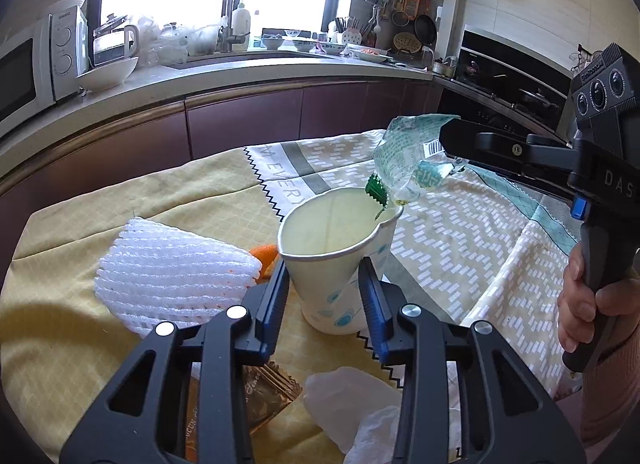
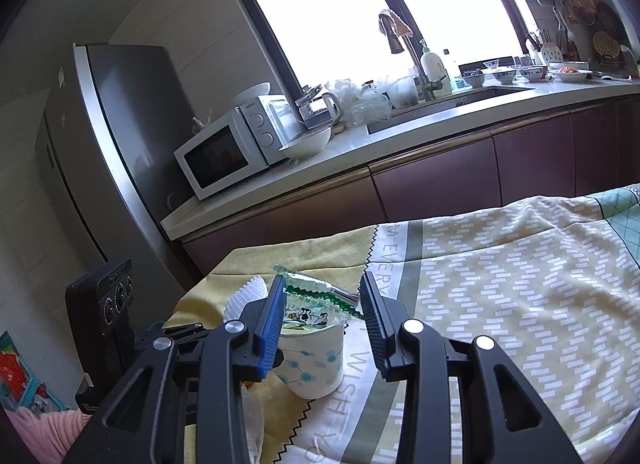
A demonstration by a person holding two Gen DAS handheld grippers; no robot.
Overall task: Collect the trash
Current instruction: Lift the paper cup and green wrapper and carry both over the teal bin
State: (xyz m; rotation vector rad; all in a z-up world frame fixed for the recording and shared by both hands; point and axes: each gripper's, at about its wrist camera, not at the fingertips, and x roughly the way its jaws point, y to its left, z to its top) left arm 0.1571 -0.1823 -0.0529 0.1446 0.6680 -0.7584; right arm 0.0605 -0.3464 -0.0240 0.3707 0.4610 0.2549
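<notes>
A white paper cup [image 1: 340,248] with teal dots stands on the tablecloth; my left gripper [image 1: 325,296] is shut on the paper cup, its rim pinched out of round. A green and clear plastic wrapper [image 1: 408,160] hangs over the cup's far rim. In the right wrist view my right gripper [image 2: 323,306] has its jaws apart around the wrapper [image 2: 316,296], above the cup [image 2: 316,364]; the wrapper touches the left pad. The right gripper shows at the right of the left wrist view [image 1: 456,140].
A white foam fruit net [image 1: 168,276] and orange peel [image 1: 266,258] lie left of the cup. A brown wrapper [image 1: 260,400] and clear plastic [image 1: 352,404] lie under my left gripper. The kitchen counter [image 1: 240,68] runs behind the table.
</notes>
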